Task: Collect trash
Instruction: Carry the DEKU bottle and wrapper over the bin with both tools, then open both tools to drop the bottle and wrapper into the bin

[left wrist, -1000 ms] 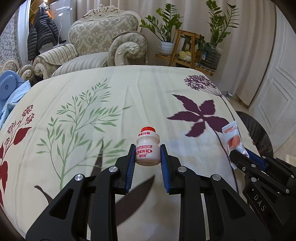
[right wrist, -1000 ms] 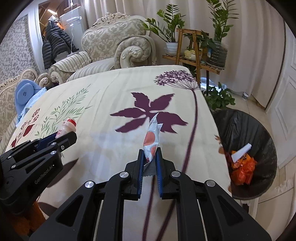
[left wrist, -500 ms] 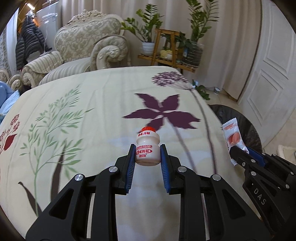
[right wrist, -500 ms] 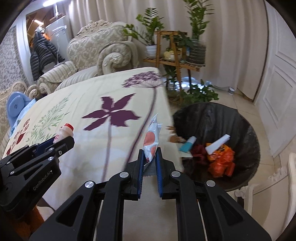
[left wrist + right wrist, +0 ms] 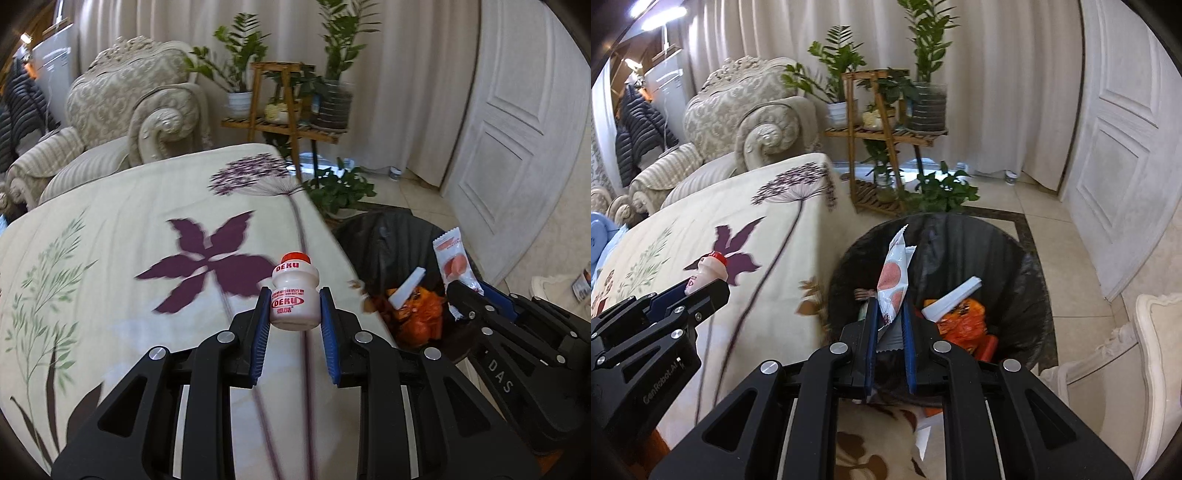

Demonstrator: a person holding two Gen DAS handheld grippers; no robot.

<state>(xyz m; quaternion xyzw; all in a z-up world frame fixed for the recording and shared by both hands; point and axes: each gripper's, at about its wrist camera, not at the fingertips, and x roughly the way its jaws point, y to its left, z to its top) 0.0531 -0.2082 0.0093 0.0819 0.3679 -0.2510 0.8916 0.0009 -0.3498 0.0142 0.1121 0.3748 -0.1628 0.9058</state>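
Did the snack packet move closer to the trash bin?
Yes. In the right wrist view the snack packet, pinched in the right gripper, went from over the table to over the trash bin.

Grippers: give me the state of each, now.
Left gripper: shut on the small drink bottle.
Right gripper: shut on the snack wrapper, over the trash bin.

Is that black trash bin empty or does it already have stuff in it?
Not empty: the black trash bin already holds orange wrappers and a white piece.

Ornate armchair (image 5: 136, 110), potted plants (image 5: 842, 74), white door (image 5: 1123, 147).
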